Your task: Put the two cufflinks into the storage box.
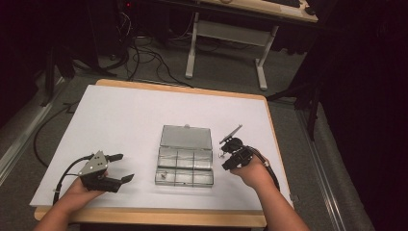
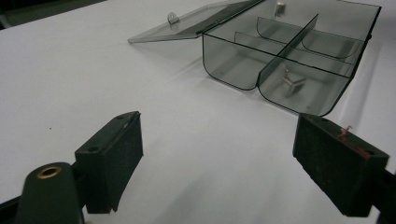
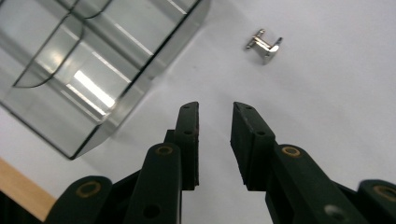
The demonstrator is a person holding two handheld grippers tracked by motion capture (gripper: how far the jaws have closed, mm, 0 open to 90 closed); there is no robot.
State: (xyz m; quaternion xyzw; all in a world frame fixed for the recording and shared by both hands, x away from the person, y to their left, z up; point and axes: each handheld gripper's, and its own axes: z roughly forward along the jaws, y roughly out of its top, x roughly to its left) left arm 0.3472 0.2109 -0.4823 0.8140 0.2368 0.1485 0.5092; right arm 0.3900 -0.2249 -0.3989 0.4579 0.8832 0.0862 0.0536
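Clear compartment box (image 1: 184,166) sits mid tabletop (image 1: 120,120), lid (image 1: 186,136) flipped open flat behind it. One small metal bracket (image 3: 264,45) lies on the tabletop just right of the box, apart from its wall. Another metal bracket (image 2: 292,82) rests inside the box's front-left compartment. Right gripper (image 3: 215,121) hangs right of the box, fingers (image 3: 189,135) parted a narrow gap, nothing between them, bracket just ahead. Left gripper (image 2: 217,158) sits left of the box near the tabletop's front edge, fingers (image 2: 114,154) wide apart, holding nothing.
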